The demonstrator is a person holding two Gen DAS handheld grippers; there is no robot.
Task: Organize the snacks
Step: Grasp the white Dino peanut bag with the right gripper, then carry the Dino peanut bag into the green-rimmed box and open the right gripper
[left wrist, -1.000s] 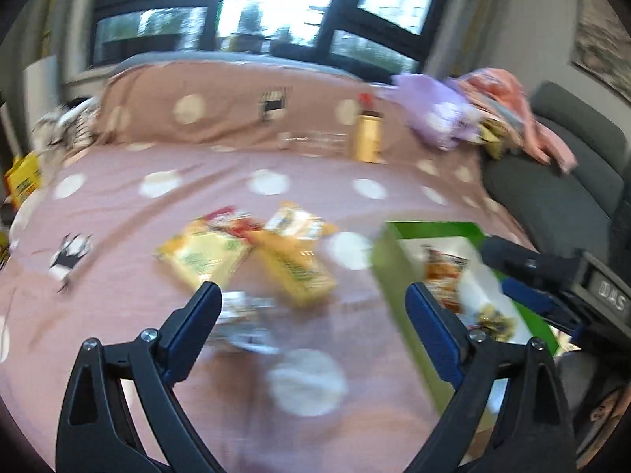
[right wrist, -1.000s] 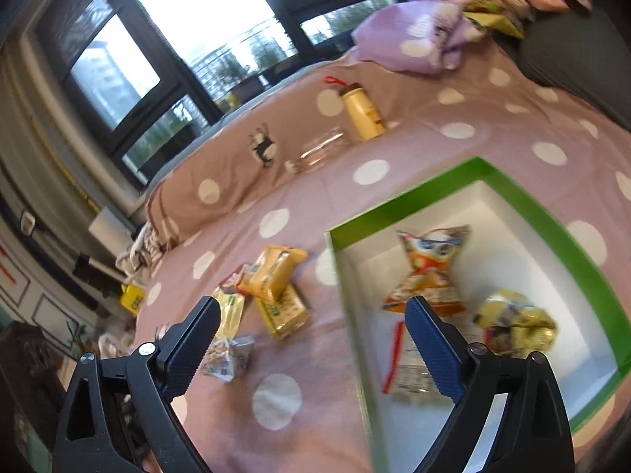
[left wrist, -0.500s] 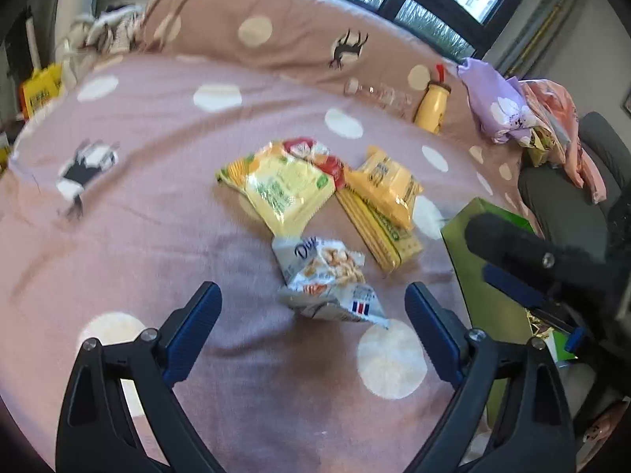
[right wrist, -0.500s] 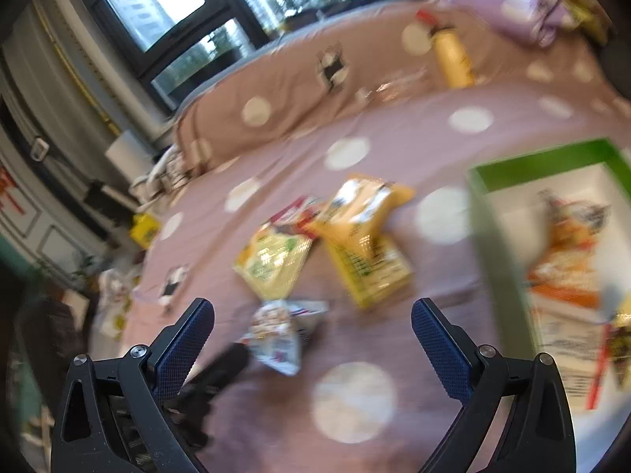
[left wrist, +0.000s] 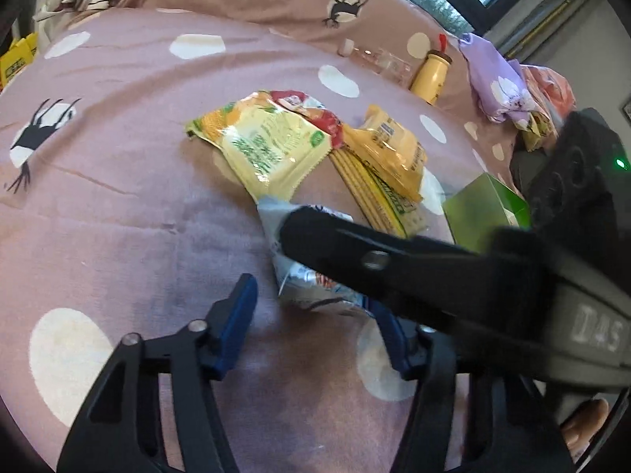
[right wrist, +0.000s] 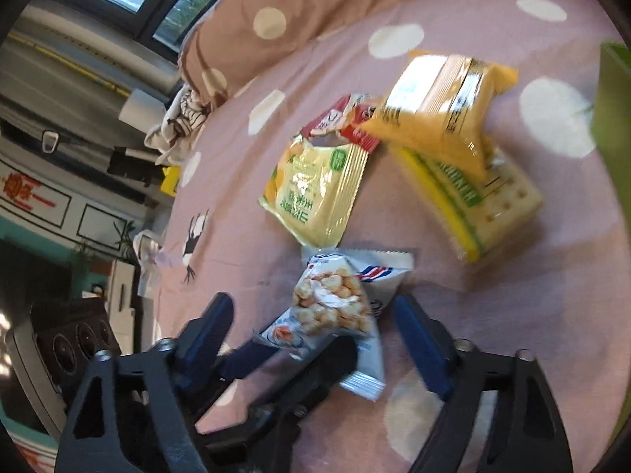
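my left gripper is open, snack bag between its fingers on the bedspread. my right gripper, also open, has moved in over the bag and hides most of it. green box cut off at right.

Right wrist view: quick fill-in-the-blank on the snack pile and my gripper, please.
1. The right gripper is ___, its fingers straddling the white packet.
2. The orange packet lies ___ the cracker pack.
3. The box beside the pile is coloured ___.
4. Tucked partly under the pale yellow packet is a packet coloured ___.

Missing words: open; on; green; red
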